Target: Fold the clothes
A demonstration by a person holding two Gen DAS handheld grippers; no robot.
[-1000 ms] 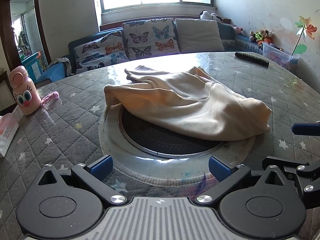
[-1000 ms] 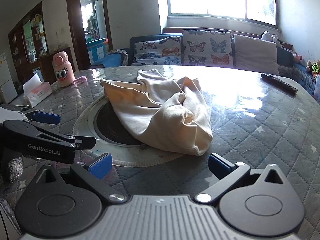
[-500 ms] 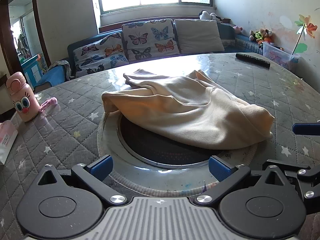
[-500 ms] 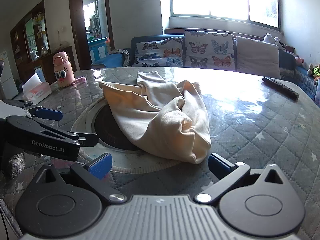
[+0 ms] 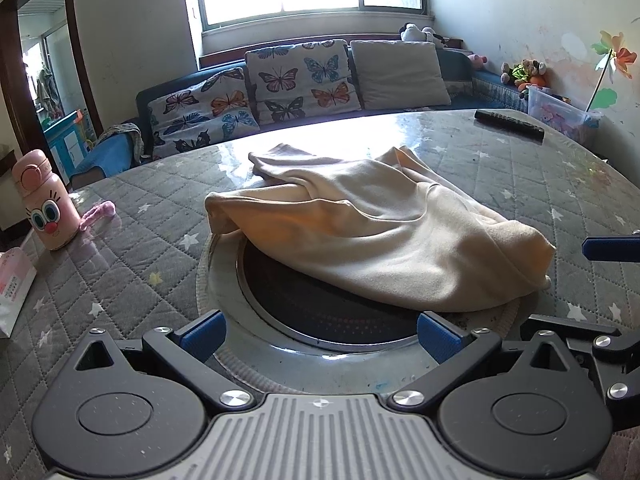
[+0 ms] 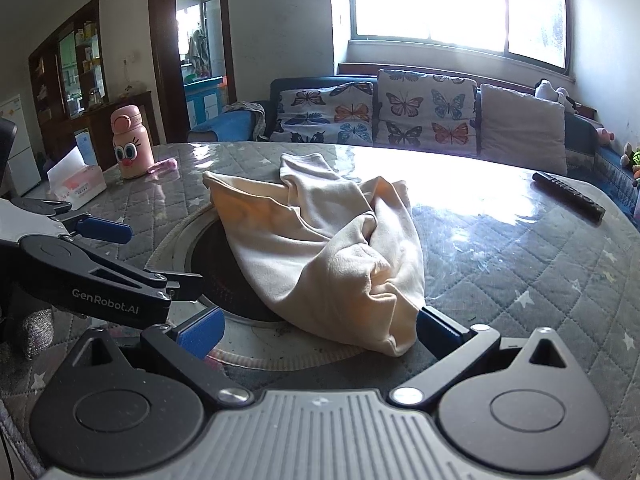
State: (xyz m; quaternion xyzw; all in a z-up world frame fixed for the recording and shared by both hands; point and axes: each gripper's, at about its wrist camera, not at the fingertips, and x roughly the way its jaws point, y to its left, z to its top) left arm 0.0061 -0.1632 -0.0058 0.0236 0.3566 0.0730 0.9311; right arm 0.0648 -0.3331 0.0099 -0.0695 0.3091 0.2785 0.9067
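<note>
A crumpled cream garment (image 5: 380, 232) lies in a heap on the round quilted table, partly over a dark round inset (image 5: 320, 312); it also shows in the right wrist view (image 6: 332, 252). My left gripper (image 5: 318, 334) is open and empty, just short of the garment's near edge. My right gripper (image 6: 318, 330) is open, and the garment's near corner lies between its fingers, close to the right fingertip (image 6: 436, 326). The left gripper shows at the left of the right wrist view (image 6: 104, 272).
A pink cartoon bottle (image 5: 44, 204) and a tissue pack (image 5: 12, 284) stand at the table's left. A black remote (image 5: 508, 124) lies at the far right. A sofa with butterfly cushions (image 5: 296, 80) is behind the table.
Both grippers have moved forward toward the garment. The garment's near corner now lies between the right gripper's fingers. The garment itself has not moved.
</note>
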